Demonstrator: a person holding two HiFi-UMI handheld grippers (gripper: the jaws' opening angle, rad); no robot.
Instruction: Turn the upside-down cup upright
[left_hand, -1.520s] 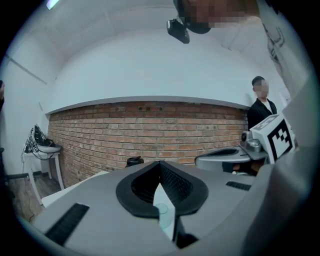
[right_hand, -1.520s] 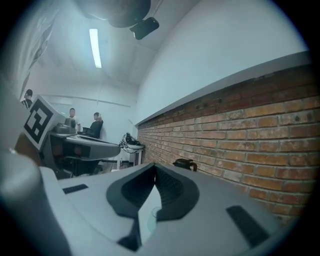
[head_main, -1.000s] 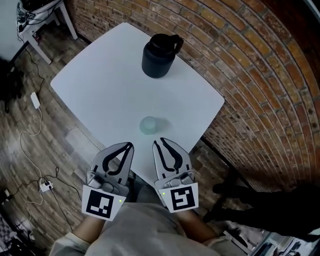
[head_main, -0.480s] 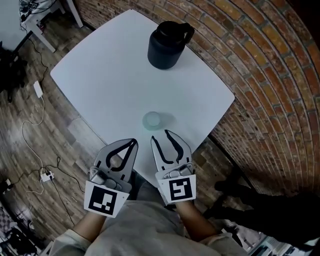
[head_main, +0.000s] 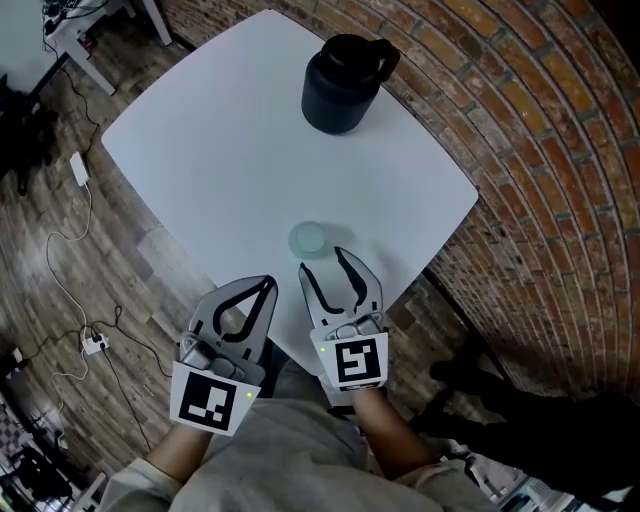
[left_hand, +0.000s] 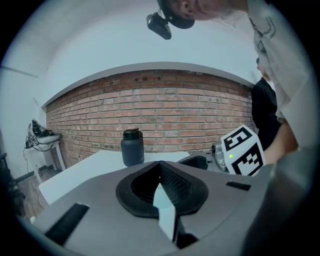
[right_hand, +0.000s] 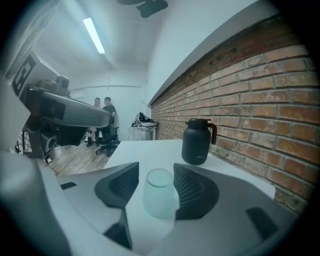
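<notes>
A pale translucent cup (head_main: 308, 238) stands upside down near the front edge of the white table (head_main: 220, 150). My right gripper (head_main: 322, 261) is just behind it. Its jaws have just been opening and now stand apart. In the right gripper view the cup (right_hand: 160, 192) shows in the gap of the right gripper (right_hand: 156, 167), with neither pad touching it. My left gripper (head_main: 267, 284) hangs to the left of the cup, off the table's edge, shut on nothing. In the left gripper view the left gripper (left_hand: 160, 163) shows its jaws meeting.
A dark jug (head_main: 340, 85) with a handle stands at the far side of the table, also seen as the jug (right_hand: 196, 141) and the jug (left_hand: 132, 147). A brick wall runs along the right. Cables and a power strip (head_main: 92, 345) lie on the wooden floor.
The right gripper's jaws have spread from nearly closed to open, and it has come up close behind the cup. The left gripper stays shut and has shifted little.
</notes>
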